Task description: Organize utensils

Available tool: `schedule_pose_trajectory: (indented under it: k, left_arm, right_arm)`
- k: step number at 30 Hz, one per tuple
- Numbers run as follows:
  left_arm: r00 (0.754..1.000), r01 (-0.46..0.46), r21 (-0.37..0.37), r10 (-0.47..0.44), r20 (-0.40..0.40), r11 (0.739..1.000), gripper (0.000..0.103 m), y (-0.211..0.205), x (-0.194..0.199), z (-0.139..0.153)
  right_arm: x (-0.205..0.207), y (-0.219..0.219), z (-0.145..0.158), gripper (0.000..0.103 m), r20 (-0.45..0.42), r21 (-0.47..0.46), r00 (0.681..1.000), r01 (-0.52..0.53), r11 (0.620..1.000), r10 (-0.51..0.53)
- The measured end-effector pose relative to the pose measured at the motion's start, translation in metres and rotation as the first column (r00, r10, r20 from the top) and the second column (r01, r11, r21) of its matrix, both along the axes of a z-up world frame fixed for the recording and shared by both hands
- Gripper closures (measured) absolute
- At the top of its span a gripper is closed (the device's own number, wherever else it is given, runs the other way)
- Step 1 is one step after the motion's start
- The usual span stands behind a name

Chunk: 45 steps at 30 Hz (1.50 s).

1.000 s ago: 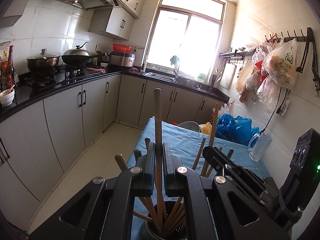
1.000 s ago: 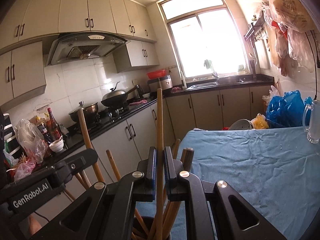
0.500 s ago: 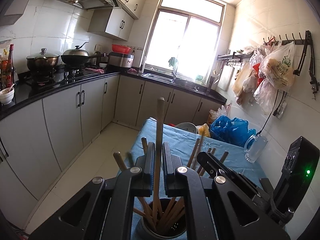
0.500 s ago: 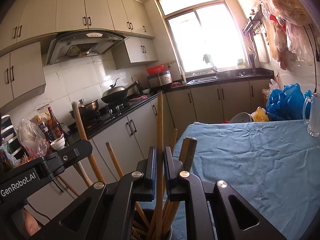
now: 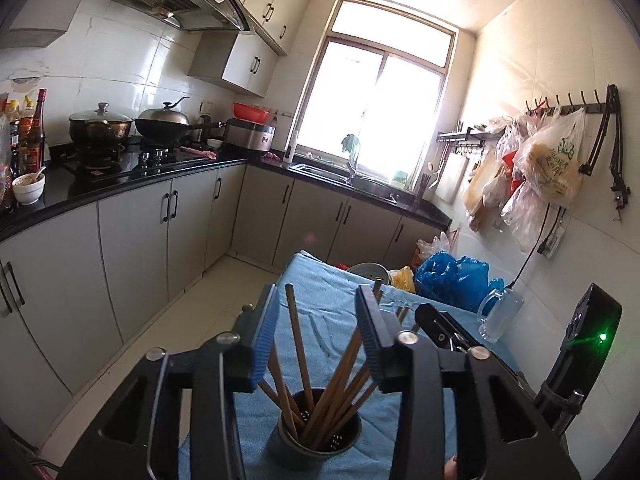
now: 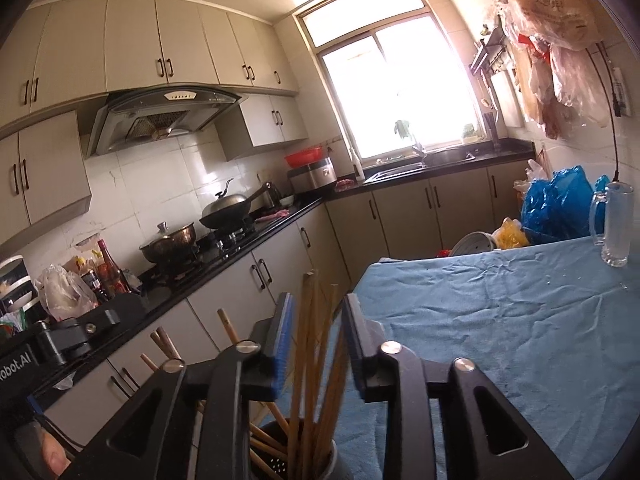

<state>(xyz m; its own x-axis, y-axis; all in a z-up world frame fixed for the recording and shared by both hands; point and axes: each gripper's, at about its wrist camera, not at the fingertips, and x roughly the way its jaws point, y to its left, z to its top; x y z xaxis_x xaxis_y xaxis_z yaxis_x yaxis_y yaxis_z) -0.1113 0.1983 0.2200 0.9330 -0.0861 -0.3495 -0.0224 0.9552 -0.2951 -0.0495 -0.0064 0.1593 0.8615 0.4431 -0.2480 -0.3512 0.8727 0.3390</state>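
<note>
A dark perforated utensil holder [image 5: 316, 436] stands on the blue tablecloth [image 5: 328, 300] at the table's near end, with several wooden chopsticks [image 5: 298, 344] leaning in it. My left gripper [image 5: 318, 312] is open right above it, the chopsticks standing free between its jaws. In the right wrist view the holder [image 6: 296, 456] shows below my right gripper [image 6: 316, 312], which is open, with chopsticks [image 6: 308, 344] standing loose between its jaws. The right gripper also shows in the left wrist view [image 5: 440, 328], and the left gripper in the right wrist view [image 6: 80, 332].
A glass mug [image 6: 614, 224] stands at the table's far right. Blue plastic bags [image 6: 560, 204], a yellow bag and a metal bowl [image 6: 474, 242] lie beyond the far edge. Kitchen cabinets [image 5: 132, 232] and a stove with pots run along the left. Bags hang on the right wall.
Both grippers have opened and let go of the chopsticks they held. The chopsticks have dropped into the holder. Both grippers have risen a little.
</note>
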Motion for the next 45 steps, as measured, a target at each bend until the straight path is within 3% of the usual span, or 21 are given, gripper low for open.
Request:
schedule_pose_trajectory:
  k: [6, 10, 14, 18, 24, 29, 34, 39, 45]
  left_arm:
    - [0.999, -0.038, 0.001, 0.038, -0.012, 0.999, 0.042, -0.003, -0.019, -0.004]
    - [0.998, -0.050, -0.007, 0.050, -0.047, 0.999, 0.038, -0.006, -0.029, -0.014]
    - [0.993, -0.095, 0.033, 0.097, -0.069, 0.995, 0.030, -0.012, -0.038, -0.022]
    - [0.981, -0.186, 0.084, 0.189, -0.034, 0.979, 0.011, -0.021, -0.058, -0.025]
    - [0.960, -0.280, 0.189, 0.275, 0.048, 0.941, 0.001, -0.040, -0.083, -0.019]
    - [0.953, -0.303, 0.264, 0.291, 0.085, 0.916, 0.000, -0.058, -0.095, -0.019]
    - [0.959, -0.283, 0.280, 0.275, 0.068, 0.917, 0.000, -0.068, -0.100, -0.019]
    - [0.952, -0.306, 0.340, 0.291, 0.094, 0.889, 0.000, -0.082, -0.112, -0.026]
    - [0.970, -0.237, 0.330, 0.243, 0.025, 0.914, 0.000, -0.084, -0.110, -0.034]
  right_arm:
    - [-0.015, -0.016, -0.002, 0.064, -0.013, -0.012, 1.000, 0.027, 1.000, -0.027]
    - [-0.025, -0.029, -0.007, 0.062, -0.037, -0.016, 0.998, 0.045, 0.999, -0.045]
    - [-0.037, -0.039, -0.013, 0.061, -0.057, -0.025, 0.997, 0.053, 0.998, -0.055]
    - [-0.052, -0.047, -0.020, 0.054, -0.068, -0.045, 0.996, 0.059, 0.997, -0.062]
    - [-0.069, -0.059, -0.031, 0.048, -0.099, -0.065, 0.992, 0.071, 0.995, -0.077]
    - [-0.083, -0.070, -0.040, 0.047, -0.117, -0.077, 0.989, 0.081, 0.994, -0.090]
    - [-0.094, -0.080, -0.045, 0.044, -0.123, -0.082, 0.986, 0.101, 0.992, -0.111]
    - [-0.104, -0.084, -0.048, 0.042, -0.124, -0.096, 0.984, 0.119, 0.988, -0.131]
    - [-0.113, -0.085, -0.052, 0.038, -0.119, -0.125, 0.982, 0.135, 0.983, -0.150]
